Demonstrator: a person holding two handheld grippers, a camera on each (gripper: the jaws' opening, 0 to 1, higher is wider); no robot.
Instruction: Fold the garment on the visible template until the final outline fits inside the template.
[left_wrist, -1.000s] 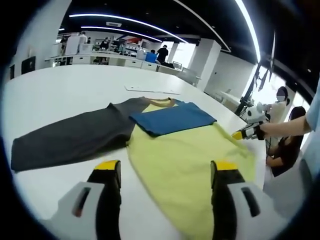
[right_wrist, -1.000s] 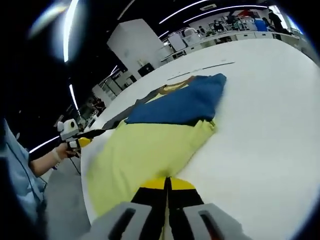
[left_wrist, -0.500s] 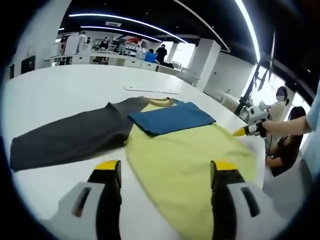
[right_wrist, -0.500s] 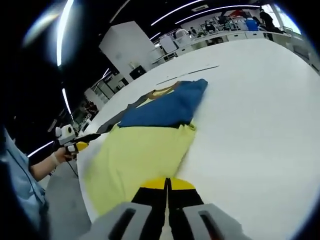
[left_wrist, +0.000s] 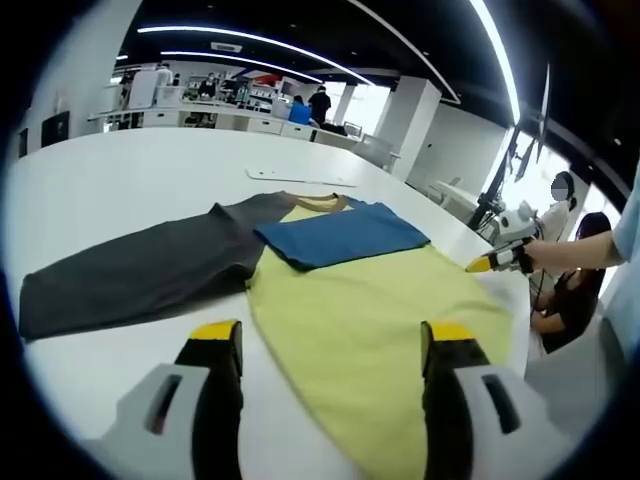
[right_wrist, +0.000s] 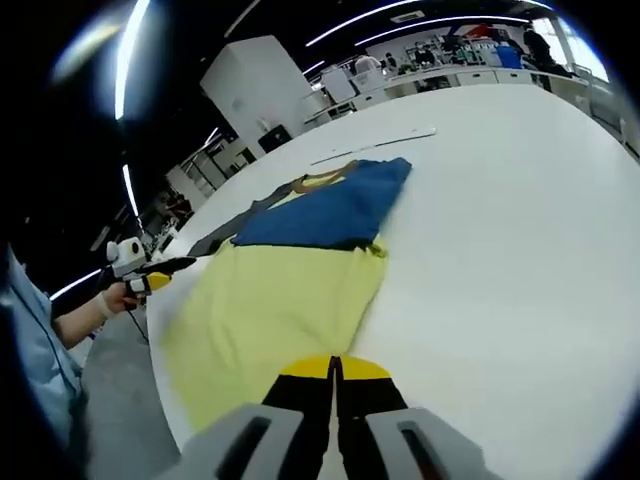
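On the big white table (left_wrist: 110, 190) lies the shirt (left_wrist: 370, 310), spread flat with its yellow body toward the near edge, so it is ready to be folded. Its blue sleeve (left_wrist: 340, 235) is already folded in over the chest, while the dark grey sleeve (left_wrist: 130, 275) is stretched out to one side, so I think that sleeve needs folding next. I cannot make out a template for sure; a thin pale strip (left_wrist: 300, 179) lies on the table past the collar. The left gripper (left_wrist: 330, 345) hangs just above the yellow hem with its two jaws wide apart and holding nothing. The right gripper (right_wrist: 335, 372) has its jaws pressed together at the yellow hem's edge; it looks like it pinches the cloth, but I cannot tell for sure.
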